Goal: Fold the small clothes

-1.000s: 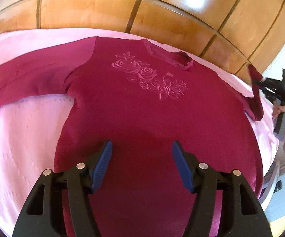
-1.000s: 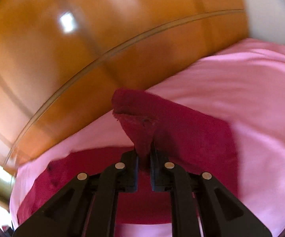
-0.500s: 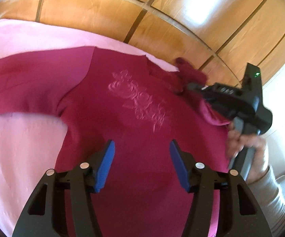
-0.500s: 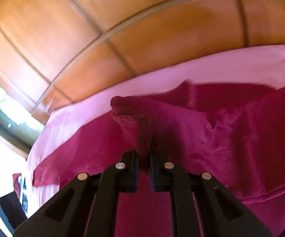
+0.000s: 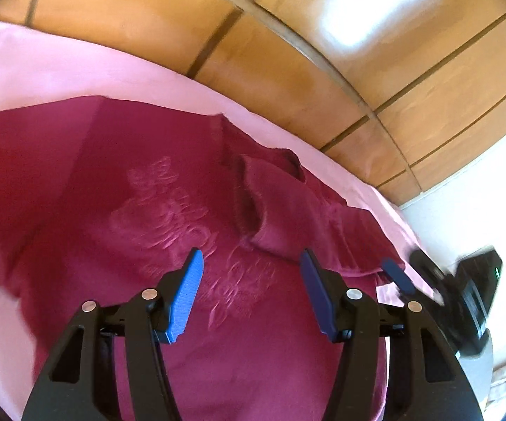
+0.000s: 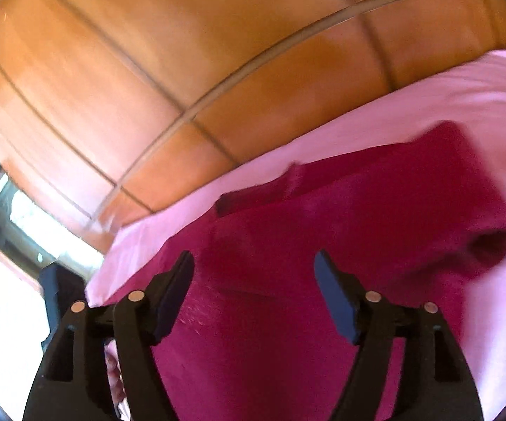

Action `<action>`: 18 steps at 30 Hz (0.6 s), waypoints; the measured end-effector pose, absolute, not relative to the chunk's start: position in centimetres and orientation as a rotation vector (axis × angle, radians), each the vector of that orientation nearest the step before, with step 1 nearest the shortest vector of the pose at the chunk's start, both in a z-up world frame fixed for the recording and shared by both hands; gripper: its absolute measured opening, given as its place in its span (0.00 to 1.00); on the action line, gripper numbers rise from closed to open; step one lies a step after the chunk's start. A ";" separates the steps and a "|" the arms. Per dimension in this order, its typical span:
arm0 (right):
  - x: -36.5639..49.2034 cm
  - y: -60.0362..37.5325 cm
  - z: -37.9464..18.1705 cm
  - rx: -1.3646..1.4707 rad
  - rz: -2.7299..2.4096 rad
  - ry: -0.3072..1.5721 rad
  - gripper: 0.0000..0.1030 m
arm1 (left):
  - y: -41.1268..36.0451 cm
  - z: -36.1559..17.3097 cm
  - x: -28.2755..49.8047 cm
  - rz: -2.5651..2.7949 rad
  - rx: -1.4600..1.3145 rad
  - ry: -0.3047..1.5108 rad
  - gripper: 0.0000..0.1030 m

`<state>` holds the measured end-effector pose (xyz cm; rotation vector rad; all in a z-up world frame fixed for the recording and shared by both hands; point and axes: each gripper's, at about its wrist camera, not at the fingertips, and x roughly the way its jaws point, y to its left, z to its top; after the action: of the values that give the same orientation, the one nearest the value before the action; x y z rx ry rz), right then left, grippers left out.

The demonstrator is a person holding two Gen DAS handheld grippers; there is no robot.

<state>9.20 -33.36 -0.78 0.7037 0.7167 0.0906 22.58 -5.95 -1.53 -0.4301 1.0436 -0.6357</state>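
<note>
We look down on a dark red top [image 5: 119, 189] lying on a pink bed cover [image 5: 42, 70], one sleeve [image 5: 288, 207] folded across its chest. Our left hand-held gripper [image 5: 251, 294] hovers above it, jaws apart and empty. Our right hand-held gripper [image 6: 254, 298] has just been opening, nothing between its jaws. The fabric looks soft, light and floppy; we judge the cuffs and hem the best places to pinch.

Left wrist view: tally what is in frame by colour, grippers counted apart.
Dark red: 1, the sweater with its sleeve folded across the chest.
Pink: 1, the bedspread under it.
Brown: 1, the wooden headboard.
Black with blue pads: 2, the left gripper and the right gripper, both with nothing between the jaws.
Total: 5
</note>
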 end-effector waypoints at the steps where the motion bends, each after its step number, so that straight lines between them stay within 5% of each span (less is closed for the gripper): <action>1: 8.2 -34.4 -0.7 0.730 0.074 0.710 0.77 | -6.9 -1.7 23.2 -0.633 -0.417 1.055 0.55; 7: 2.0 -40.7 -2.4 1.039 0.067 0.594 0.93 | -10.7 -3.4 26.0 -0.609 -0.391 1.128 0.55; 12: 1.7 -42.3 -3.6 1.218 0.136 0.505 0.98 | -12.5 -3.1 27.4 -0.590 -0.366 1.119 0.11; 18: 4.8 -42.9 -5.0 1.286 0.077 0.510 0.98 | -10.2 0.8 26.9 -0.602 -0.395 0.978 0.08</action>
<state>4.76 -42.89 -5.03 1.2864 0.5098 0.0774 26.92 -10.17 0.75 -0.3955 0.9783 -0.6016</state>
